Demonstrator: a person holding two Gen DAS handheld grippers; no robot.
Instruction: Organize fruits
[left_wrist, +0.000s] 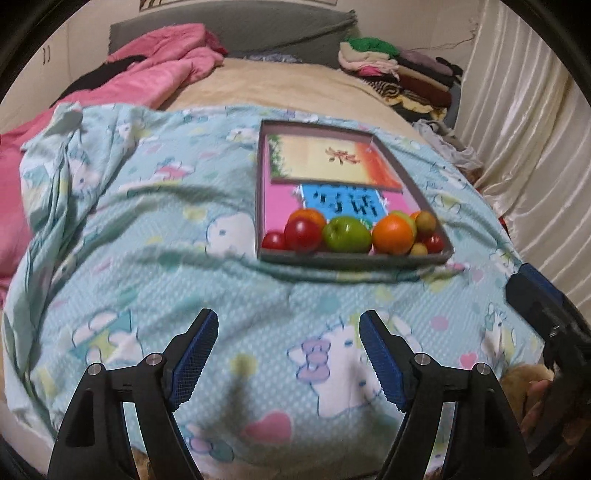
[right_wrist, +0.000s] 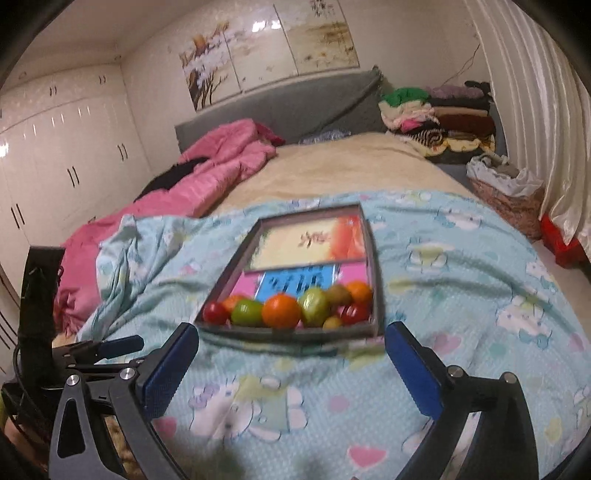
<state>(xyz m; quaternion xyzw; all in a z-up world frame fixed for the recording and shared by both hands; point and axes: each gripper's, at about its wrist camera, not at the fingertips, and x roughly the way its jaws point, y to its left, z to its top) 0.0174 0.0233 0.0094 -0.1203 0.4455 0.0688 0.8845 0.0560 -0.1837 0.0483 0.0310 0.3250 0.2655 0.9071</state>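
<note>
A shallow grey box (left_wrist: 354, 258) (right_wrist: 295, 334) lies on the light blue cartoon blanket on the bed. Several fruits sit in a row at its near end: a red apple (left_wrist: 303, 233), a green apple (left_wrist: 346, 234) (right_wrist: 246, 312), an orange (left_wrist: 392, 233) (right_wrist: 281, 311), small red tomatoes (left_wrist: 274, 240) (right_wrist: 215, 313), a pale green fruit (right_wrist: 314, 305) and small brownish fruits (left_wrist: 419, 249) (right_wrist: 332, 322). My left gripper (left_wrist: 288, 323) is open and empty, short of the box. My right gripper (right_wrist: 291, 334) is open and empty, its tips near the box's front edge.
The blue blanket (left_wrist: 147, 258) is rumpled at the left. A pink quilt (right_wrist: 207, 173) lies at the far left, folded clothes (right_wrist: 439, 114) are piled at the headboard, and a basket (right_wrist: 506, 192) stands at the bed's right side by the curtain. The other gripper shows at the right edge (left_wrist: 543, 317).
</note>
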